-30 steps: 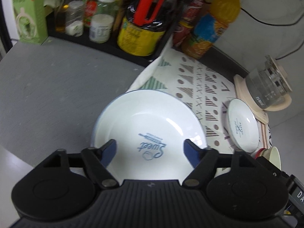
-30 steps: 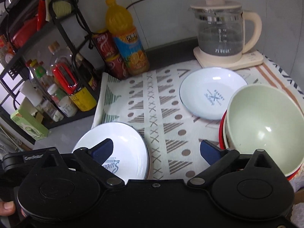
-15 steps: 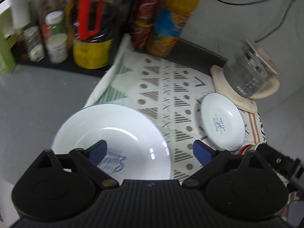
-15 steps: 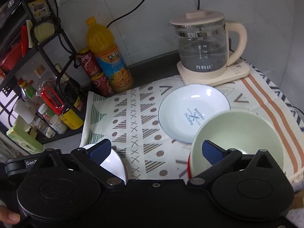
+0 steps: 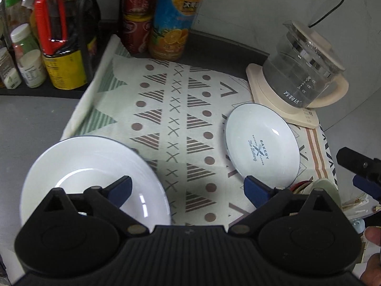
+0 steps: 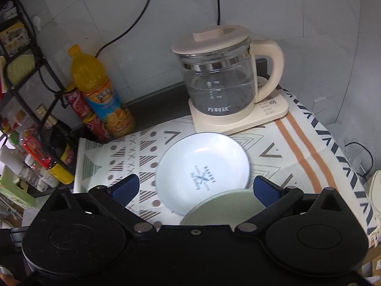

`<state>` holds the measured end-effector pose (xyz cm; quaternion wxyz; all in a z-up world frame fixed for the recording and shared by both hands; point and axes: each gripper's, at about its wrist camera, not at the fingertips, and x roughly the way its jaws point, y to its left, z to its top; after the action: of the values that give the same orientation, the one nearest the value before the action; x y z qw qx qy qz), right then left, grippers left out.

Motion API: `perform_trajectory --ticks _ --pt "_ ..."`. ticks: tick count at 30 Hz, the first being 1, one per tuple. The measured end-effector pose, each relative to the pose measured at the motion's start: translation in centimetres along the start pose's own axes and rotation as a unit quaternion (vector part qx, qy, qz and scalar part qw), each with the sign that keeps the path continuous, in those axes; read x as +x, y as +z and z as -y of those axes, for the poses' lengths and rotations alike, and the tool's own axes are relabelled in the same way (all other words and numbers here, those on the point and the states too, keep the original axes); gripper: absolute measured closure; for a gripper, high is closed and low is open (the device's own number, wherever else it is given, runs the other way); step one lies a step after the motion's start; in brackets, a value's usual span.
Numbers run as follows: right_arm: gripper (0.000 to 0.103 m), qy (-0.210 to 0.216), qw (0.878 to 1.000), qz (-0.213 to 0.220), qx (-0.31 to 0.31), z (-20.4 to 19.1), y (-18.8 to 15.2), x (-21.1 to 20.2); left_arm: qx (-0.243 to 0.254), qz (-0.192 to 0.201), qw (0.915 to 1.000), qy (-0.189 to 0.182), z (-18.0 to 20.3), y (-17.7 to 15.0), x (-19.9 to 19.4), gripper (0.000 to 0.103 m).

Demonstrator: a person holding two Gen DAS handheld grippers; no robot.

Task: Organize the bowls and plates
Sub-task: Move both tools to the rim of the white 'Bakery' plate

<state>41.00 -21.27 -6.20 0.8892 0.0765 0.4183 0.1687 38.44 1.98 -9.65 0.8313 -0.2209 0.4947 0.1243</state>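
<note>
Ahead of the left gripper's fingers, the large white plate (image 5: 92, 166) is glossy glazed ware with sharp light glints; the bakery plate (image 5: 262, 143) beyond its right finger shines likewise. Under both lies a matt woven printed cloth (image 5: 176, 109). Beyond the right gripper stands a clear glass kettle (image 6: 221, 81) with smooth cream plastic lid and handle. Nearest, the green bowl (image 6: 223, 207) looks satin-smooth.

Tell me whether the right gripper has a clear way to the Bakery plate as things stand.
Probably yes. The right gripper is open, and the Bakery plate lies flat on the cloth just ahead. Only the green bowl overlaps the plate's near edge, so approach from above or the far rim.
</note>
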Motion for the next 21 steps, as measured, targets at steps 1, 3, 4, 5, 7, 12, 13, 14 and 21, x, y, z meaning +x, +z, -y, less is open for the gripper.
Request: perform_trajectory --ticks 1,3,4,5,7,12,13,14,21 --pt "0.0 -0.001 1.0 -0.002 0.002 0.4 0.3 0.3 0.001 -0.002 1.0 -0.001 0.4 0.1 0.3 0.004" --pt "0.0 -0.005 1.0 -0.008 0.009 1.3 0.7 1.0 0.003 0.001 1.0 -0.003 1.1 0.3 1.0 0.004" --pt "0.0 -0.009 1.0 -0.011 0.012 1.8 0.9 1.3 0.004 0.001 1.0 -0.003 1.4 0.4 1.4 0.004" --pt "0.0 -0.011 1.0 -0.013 0.014 2.3 1.2 1.6 0.002 -0.002 1.0 -0.003 1.7 0.5 1.8 0.004" --pt "0.001 -0.011 1.0 -0.016 0.016 3.1 1.6 2.2 -0.006 -0.012 0.9999 -0.011 2.1 0.7 2.8 0.005" --pt "0.005 -0.016 0.999 -0.042 0.021 4.9 2.6 4.5 -0.042 -0.031 0.9978 -0.04 2.5 1.3 5.4 0.007" --pt "0.007 -0.017 0.998 -0.049 0.024 5.2 2.9 5.0 -0.05 -0.035 0.9971 -0.045 2.6 1.4 5.9 0.007" --pt "0.008 -0.014 0.998 -0.057 0.029 5.6 3.2 5.6 -0.057 -0.037 0.9965 -0.05 2.6 1.5 6.3 0.007" --pt "0.022 -0.018 0.992 -0.116 0.043 7.3 4.7 10.0 -0.082 -0.055 0.9933 -0.06 2.9 2.1 9.2 0.024"
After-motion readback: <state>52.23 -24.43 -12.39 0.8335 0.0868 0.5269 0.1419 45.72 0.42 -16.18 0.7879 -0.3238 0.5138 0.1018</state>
